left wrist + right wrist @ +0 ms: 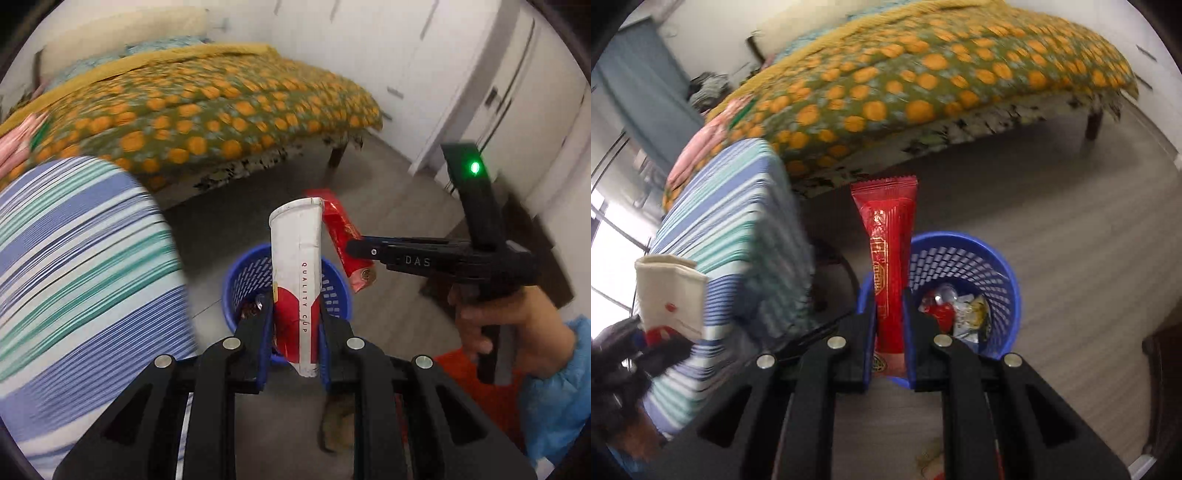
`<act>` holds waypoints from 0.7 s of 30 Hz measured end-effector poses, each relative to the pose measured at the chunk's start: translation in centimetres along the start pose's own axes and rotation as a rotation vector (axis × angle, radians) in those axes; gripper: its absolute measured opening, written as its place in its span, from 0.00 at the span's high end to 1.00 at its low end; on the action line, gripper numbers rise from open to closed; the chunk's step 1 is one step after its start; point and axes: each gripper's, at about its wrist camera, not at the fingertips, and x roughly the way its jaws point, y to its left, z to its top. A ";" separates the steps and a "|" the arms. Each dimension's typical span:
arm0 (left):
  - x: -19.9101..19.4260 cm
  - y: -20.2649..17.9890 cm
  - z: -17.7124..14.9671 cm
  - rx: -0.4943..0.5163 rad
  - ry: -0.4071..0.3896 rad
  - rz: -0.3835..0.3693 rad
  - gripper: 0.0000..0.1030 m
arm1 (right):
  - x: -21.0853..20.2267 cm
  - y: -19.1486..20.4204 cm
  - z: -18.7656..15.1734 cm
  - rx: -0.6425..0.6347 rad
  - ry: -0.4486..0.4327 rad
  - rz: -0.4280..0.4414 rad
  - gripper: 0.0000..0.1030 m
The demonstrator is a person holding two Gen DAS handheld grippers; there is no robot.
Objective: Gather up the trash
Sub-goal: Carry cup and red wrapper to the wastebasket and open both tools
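Observation:
My left gripper (295, 314) is shut on a flattened white and red paper cup (295, 258), which stands up between the pads above a blue mesh waste basket (243, 280) on the floor. In the same view my right gripper (351, 248) comes in from the right, shut on a red snack wrapper (341, 225) just beyond the cup. In the right wrist view the right gripper (890, 310) pinches that red wrapper (886, 236) over the near rim of the basket (1001, 266), which holds several wrappers (956, 310). The cup (670, 295) shows blurred at far left.
A bed with an orange-dotted green cover (207, 107) fills the background, its leg (338, 153) on the grey floor. A blue, white and green striped cloth bulk (81, 277) stands close on the left. White cabinet doors (461, 74) line the right wall. A person's hand (506, 325) holds the right gripper.

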 end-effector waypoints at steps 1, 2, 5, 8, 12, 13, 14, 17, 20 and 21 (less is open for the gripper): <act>2.0 -0.7 0.4 0.006 0.022 -0.005 0.81 | 0.8 -1.0 0.1 0.017 0.008 -0.001 0.87; 4.0 -1.2 0.8 0.008 0.048 -0.016 0.81 | 1.2 -1.7 0.2 0.026 0.013 0.001 0.87; 8.0 -1.5 1.5 0.015 0.088 0.000 0.80 | 3.5 -4.2 0.6 0.062 0.031 -0.001 0.87; 11.2 -1.9 2.1 0.024 0.116 0.019 0.63 | 5.2 -6.1 0.9 0.080 0.038 0.001 0.87; 13.5 -1.2 2.6 0.031 0.096 0.099 0.26 | 7.4 -8.3 0.7 0.138 0.041 -0.020 0.51; 13.3 -0.8 2.6 0.025 0.088 0.131 0.24 | 7.4 -8.7 0.6 0.148 0.029 -0.031 0.38; 13.1 -0.6 2.5 0.015 0.082 0.150 0.22 | 6.9 -9.3 0.5 0.165 0.007 -0.055 0.35; 11.0 0.0 2.2 -0.015 0.029 0.142 0.14 | 5.5 -10.1 0.1 0.204 -0.014 -0.080 0.23; 7.9 -1.1 1.4 0.028 -0.041 0.191 0.10 | 2.9 -10.1 -0.4 0.216 -0.055 -0.108 0.13; 7.0 -1.6 1.1 0.039 -0.056 0.203 0.08 | 1.8 -9.9 -0.6 0.213 -0.075 -0.107 0.09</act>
